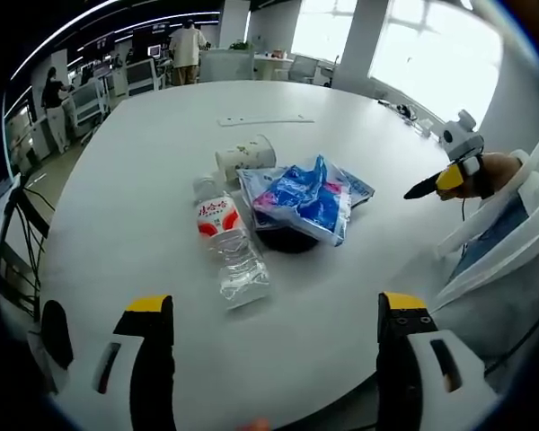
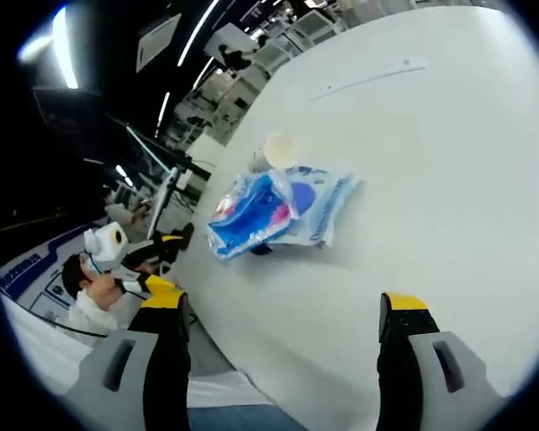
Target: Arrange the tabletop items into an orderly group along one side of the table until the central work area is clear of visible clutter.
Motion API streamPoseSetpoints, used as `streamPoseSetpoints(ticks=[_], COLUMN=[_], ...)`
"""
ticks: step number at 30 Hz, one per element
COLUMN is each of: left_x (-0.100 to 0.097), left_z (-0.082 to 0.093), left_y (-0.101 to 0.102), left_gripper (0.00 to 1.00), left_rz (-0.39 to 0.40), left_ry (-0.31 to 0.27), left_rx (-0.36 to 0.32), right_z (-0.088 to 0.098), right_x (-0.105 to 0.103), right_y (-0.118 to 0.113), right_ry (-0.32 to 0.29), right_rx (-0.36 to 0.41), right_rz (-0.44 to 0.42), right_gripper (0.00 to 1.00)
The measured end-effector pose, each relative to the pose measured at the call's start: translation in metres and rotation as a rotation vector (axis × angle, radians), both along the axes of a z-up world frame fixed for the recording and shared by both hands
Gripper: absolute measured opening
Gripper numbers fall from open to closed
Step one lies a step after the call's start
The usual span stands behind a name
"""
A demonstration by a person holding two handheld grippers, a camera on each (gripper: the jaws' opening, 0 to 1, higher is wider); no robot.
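Note:
On the white round table (image 1: 144,180) lies a clear water bottle (image 1: 229,247) with a red label, on its side. Beside it a paper cup (image 1: 246,154) lies tipped over, and two blue-and-white plastic packets (image 1: 307,199) rest on a dark round thing (image 1: 287,241). My left gripper (image 1: 274,314) is open, low at the near edge, short of the bottle. The right gripper (image 1: 440,182) comes in from the right, held by a hand. In the right gripper view my right gripper (image 2: 283,314) is open over the table edge, with the packets (image 2: 269,211) and cup (image 2: 277,151) ahead.
A flat white strip (image 1: 265,119) lies farther back on the table (image 2: 431,162). A person in a white sleeve (image 1: 503,242) stands at the right edge. Desks, chairs and people (image 1: 187,49) fill the room behind; bright windows at the back right. The other gripper (image 2: 148,256) shows at the left.

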State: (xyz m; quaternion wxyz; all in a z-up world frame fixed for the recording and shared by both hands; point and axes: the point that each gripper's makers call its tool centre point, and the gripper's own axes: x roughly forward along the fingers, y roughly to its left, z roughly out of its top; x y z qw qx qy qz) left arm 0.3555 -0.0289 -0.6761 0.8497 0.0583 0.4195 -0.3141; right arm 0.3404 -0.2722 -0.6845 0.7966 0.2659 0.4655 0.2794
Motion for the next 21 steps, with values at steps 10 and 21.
streamPoseSetpoints(ticks=[10,21], left_x=[0.0004,0.0007], left_z=[0.0026,0.0062], left_y=[0.0021,0.0053], left_gripper=[0.93,0.94], left_rz=[0.028,0.054], left_ry=[0.0,-0.003], left_rx=[-0.022,-0.031], right_z=[0.0025,0.0092], right_x=[-0.0055,-0.0037], right_y=[0.0075,0.0063], right_ry=[0.0,-0.012], right_rx=[0.011,0.041], right_rz=[0.017,-0.016], right_gripper=[0.84,0.85])
